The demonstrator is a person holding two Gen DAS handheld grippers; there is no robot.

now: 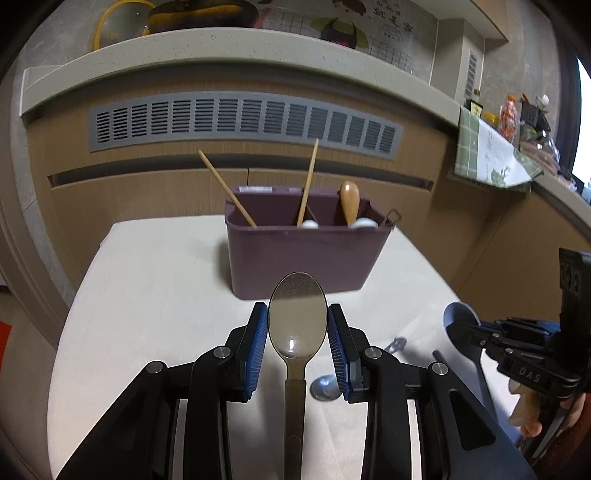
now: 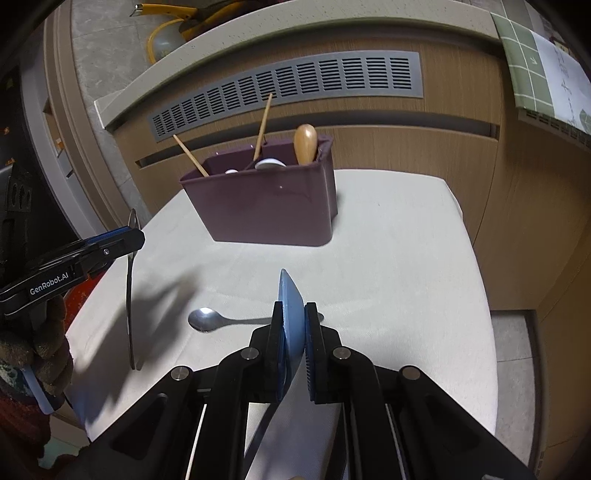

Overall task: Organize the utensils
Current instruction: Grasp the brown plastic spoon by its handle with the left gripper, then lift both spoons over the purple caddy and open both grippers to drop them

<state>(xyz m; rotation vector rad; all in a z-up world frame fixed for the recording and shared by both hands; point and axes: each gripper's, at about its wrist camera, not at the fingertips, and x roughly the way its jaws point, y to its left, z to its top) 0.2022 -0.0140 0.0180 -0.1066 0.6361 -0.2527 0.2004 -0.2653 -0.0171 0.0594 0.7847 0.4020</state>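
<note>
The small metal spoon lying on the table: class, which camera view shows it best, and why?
The right wrist view. There the small metal spoon lies in the open, bowl and most of its handle visible. In the left wrist view only its bowl shows, beside the left gripper's right finger.

Home kitchen: stone counter ledge [image 1: 229, 48] w/ pot lid [image 1: 114, 22] far beyond left claw [image 1: 297, 343], utensil caddy [image 1: 306, 251] ahead on table [image 1: 147, 295], cabinet vent [image 1: 243, 120] behind.

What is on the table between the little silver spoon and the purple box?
Nothing: the right wrist view shows only bare white tablecloth between the small spoon and the purple holder.
</note>
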